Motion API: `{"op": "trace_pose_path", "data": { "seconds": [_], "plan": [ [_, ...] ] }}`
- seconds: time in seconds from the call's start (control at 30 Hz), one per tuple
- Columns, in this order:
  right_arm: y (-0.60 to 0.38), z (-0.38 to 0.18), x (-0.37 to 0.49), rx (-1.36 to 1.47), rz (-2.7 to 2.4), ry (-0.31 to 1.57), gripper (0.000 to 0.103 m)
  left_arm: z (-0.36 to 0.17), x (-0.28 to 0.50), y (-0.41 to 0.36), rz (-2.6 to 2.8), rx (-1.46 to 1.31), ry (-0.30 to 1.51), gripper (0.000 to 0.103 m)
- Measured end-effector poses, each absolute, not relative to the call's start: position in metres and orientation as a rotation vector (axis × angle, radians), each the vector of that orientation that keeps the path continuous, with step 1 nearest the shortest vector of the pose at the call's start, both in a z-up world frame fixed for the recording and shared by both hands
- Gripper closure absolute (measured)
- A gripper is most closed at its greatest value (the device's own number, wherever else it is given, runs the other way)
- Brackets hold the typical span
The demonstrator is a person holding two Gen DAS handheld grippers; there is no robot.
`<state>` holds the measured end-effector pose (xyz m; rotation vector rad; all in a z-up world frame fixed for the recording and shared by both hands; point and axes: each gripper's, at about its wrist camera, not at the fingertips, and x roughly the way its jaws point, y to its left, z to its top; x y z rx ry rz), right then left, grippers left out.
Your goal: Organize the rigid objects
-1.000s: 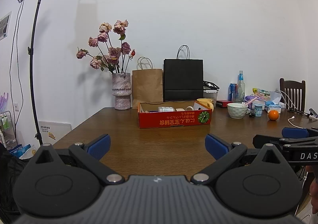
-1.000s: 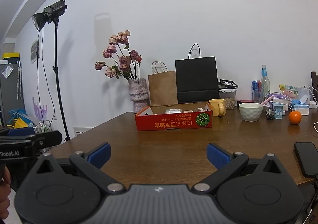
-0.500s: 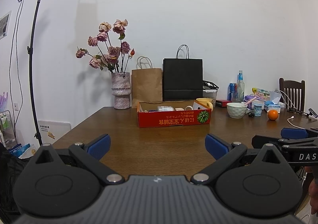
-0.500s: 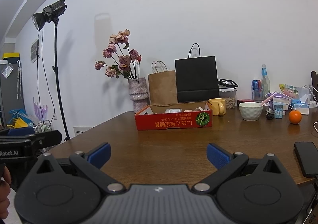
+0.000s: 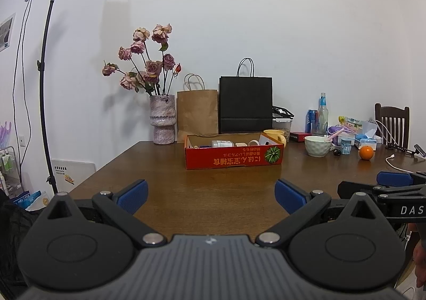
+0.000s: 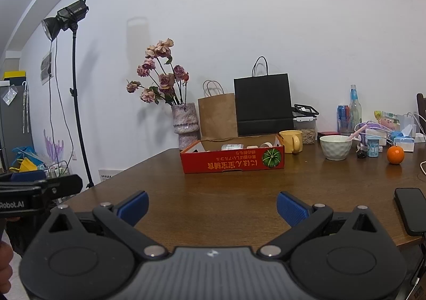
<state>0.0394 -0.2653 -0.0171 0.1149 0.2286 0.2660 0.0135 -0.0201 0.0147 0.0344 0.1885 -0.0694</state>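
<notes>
Red box [image 5: 233,157] sits well ahead of left gripper [image 5: 211,193] and right gripper [image 6: 212,208]; both spread wide, empty. Box contents partly hidden.

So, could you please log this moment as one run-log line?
stage: pre-reach | left gripper: open, empty | right gripper: open, empty | red box: mid-table, holds small items | orange: loose, right

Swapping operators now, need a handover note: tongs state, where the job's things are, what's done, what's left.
Left tongs: open, empty, held at the near edge of the brown wooden table.
Right tongs: open, empty, same near edge.
Red cardboard box sits mid-table with a few small items inside; too small to identify.
Loose to its right: yellow mug, white bowl, orange; black phone at the near right edge.
Done: nothing visibly handled. Left: everything; the goal layout is not shown.
</notes>
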Motion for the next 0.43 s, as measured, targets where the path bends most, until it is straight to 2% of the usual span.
{"op": "trace_pose_path", "data": {
  "seconds": [0.43],
  "plan": [
    [-0.265, -0.0206, 0.041, 0.119, 0.266, 0.236, 0.0, 0.0101, 0.0152, -0.0224, -0.109, 0.035, 0.218, 0.0]
  ]
}}
